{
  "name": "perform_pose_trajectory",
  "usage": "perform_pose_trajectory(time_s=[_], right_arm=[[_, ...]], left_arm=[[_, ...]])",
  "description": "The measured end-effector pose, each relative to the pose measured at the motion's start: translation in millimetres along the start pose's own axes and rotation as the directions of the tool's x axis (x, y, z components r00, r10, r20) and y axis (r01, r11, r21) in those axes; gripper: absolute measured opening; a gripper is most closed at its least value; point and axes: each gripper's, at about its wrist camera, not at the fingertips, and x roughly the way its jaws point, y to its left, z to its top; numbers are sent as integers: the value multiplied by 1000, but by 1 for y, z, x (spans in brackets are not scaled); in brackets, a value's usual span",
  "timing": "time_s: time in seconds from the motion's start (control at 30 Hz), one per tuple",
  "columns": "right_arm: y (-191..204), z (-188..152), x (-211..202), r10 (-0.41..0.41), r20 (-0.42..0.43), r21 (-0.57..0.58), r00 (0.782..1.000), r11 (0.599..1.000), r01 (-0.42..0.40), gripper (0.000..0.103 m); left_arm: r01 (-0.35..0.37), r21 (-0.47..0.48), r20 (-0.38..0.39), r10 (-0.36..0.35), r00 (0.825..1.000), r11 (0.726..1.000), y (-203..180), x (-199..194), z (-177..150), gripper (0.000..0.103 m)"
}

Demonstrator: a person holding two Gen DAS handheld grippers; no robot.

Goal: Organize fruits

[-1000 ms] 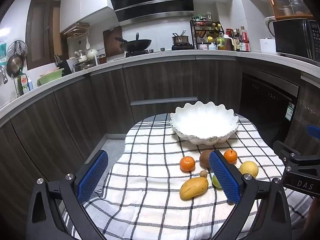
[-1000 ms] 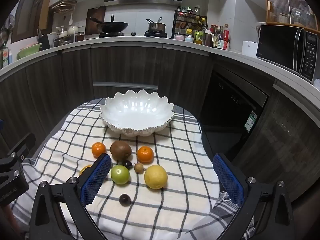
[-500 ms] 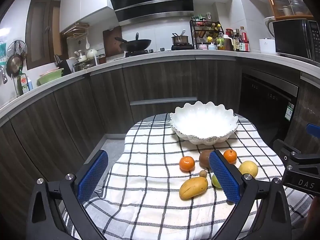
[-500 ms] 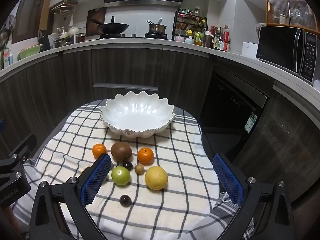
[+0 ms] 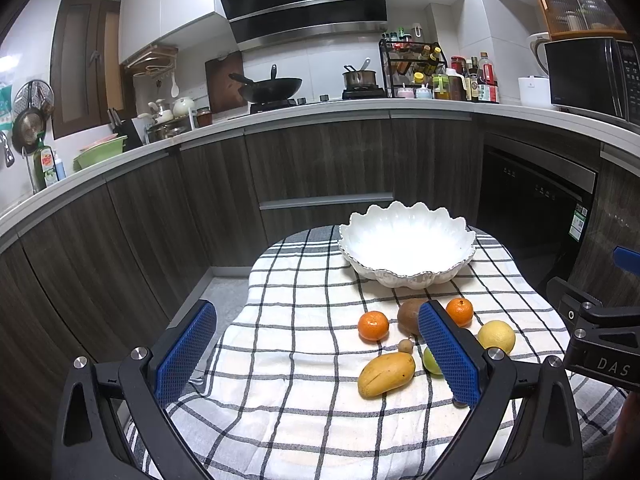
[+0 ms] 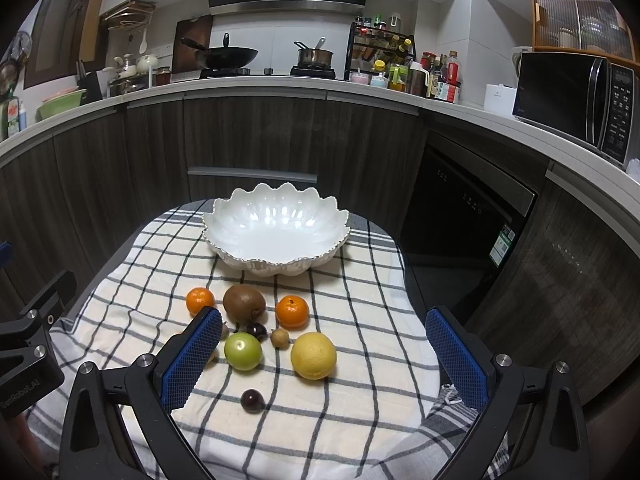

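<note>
2 tangerines [image 6: 200,300] flank kiwi [image 6: 244,303] before bowl [image 6: 276,232].

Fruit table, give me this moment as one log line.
stage: start | left gripper: open | right gripper: open | white bowl: empty | fruits: on checked cloth

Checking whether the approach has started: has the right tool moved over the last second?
Yes, slightly. In the right wrist view the bowl and lemon sit a little lower than before, so the open right tool has tipped up or risen slightly.
</note>
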Motion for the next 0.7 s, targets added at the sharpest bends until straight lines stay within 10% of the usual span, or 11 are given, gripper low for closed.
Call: perform_pose_trajectory(time_s=[0.7], right_arm=[[2, 1, -3, 6, -4, 4, 1000, 1000, -6, 103]], left_arm=[[0, 1, -1, 0, 1000, 1000, 1, 0, 1, 103]])
